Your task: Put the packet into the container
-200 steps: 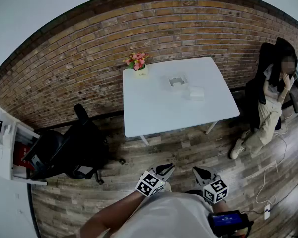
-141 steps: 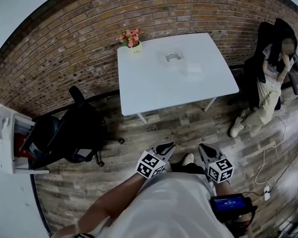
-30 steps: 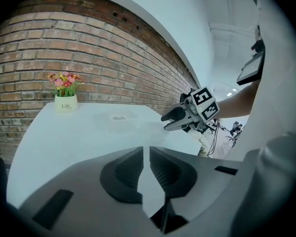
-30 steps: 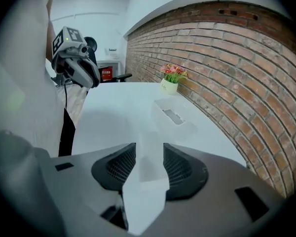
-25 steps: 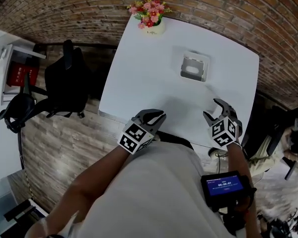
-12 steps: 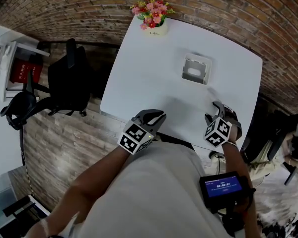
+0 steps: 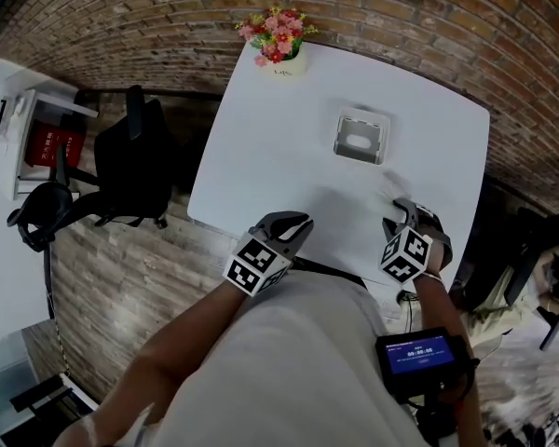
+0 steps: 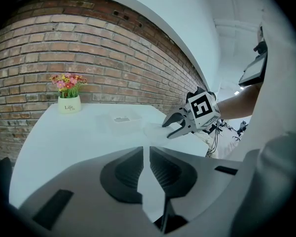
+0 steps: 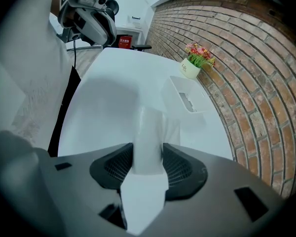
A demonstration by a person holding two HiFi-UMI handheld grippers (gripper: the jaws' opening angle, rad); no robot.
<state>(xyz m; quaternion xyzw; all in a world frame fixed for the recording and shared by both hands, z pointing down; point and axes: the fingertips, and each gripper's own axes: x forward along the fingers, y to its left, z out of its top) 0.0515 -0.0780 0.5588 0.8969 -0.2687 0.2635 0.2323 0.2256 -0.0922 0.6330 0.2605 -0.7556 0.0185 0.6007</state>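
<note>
Jaws of our right gripper (image 9: 148, 158) are closing on the packet (image 9: 149, 130), a pale, thin sachet that runs straight out between the two ribbed pads. Both pads seem to meet its long edges, though white on white leaves us unsure how firmly. We take it edge-on like this, we think, because it lies flat on the table (image 7: 261, 138), and a low, level pinch is the way to lift something so thin. It sits at the table's near right side, close to the edge where we stand, so the right arm is the natural one for it. Our left gripper (image 8: 147, 168) hangs over the near edge, its jaws drawn almost together with nothing in them, out of the way. Beyond the packet, well apart toward the brick wall, the open container (image 9: 186, 100) sits mouth up. The flower pot (image 9: 190, 69) stands farther back at the corner.
</note>
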